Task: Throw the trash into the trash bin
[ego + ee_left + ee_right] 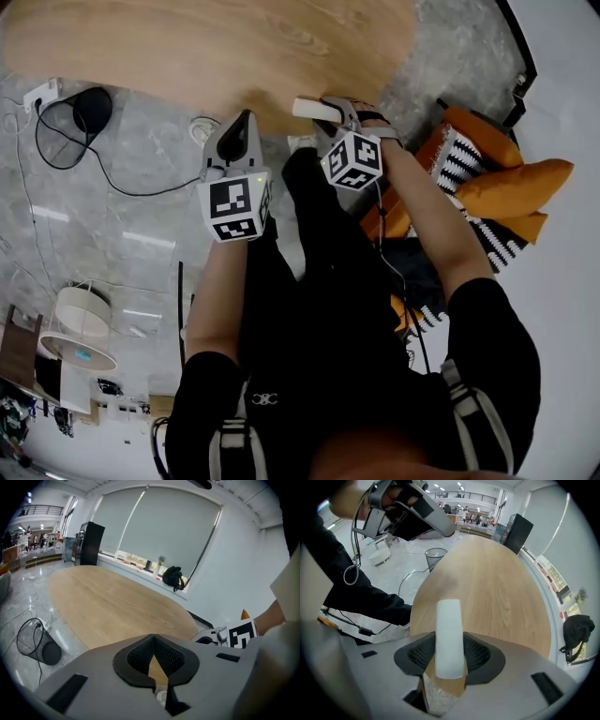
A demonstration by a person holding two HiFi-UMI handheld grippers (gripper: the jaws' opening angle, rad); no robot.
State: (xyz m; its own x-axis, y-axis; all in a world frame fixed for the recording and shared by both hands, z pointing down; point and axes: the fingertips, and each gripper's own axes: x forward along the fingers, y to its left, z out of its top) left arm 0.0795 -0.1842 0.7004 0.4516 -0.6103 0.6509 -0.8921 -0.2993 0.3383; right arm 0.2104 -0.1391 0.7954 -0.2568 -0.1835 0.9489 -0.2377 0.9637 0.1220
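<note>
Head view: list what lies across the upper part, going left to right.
White power strip → black round wire bin → left gripper → right gripper holding a white oblong piece → orange cushions.

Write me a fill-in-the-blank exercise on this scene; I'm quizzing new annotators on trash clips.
1. The right gripper has a ___ piece between its jaws.
2. The left gripper holds ___.
3. The wire trash bin stands on the ___.
4. The table top is made of ___.
Missing words: white; nothing; floor; wood.
</note>
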